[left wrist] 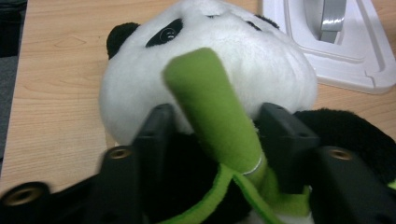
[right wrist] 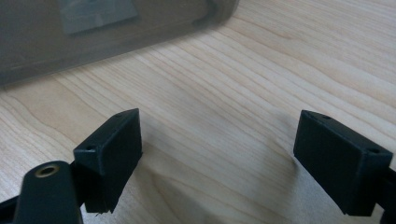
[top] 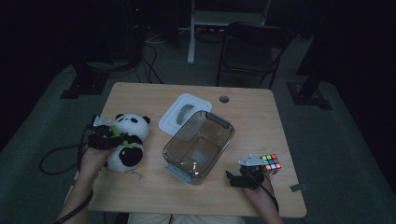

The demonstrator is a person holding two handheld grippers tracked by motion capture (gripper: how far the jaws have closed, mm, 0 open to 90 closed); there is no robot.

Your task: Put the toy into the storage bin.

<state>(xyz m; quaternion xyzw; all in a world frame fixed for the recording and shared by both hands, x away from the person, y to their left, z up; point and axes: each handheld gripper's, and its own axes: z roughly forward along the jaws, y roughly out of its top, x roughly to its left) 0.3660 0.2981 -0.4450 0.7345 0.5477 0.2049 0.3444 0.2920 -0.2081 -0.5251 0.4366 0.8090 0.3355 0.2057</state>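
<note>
Dim lab: wooden table (top: 140, 95), rig stands (top: 84, 79), floor cables (top: 149, 70), folding chair (top: 250, 51).

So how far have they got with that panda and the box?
Done: the lid lies off on the table, beside the open, empty box. In hand: the left gripper is clamped around the panda, which lies on the table. Left, probably: lifting the panda into the box. The right gripper waits open near the cube.
</note>
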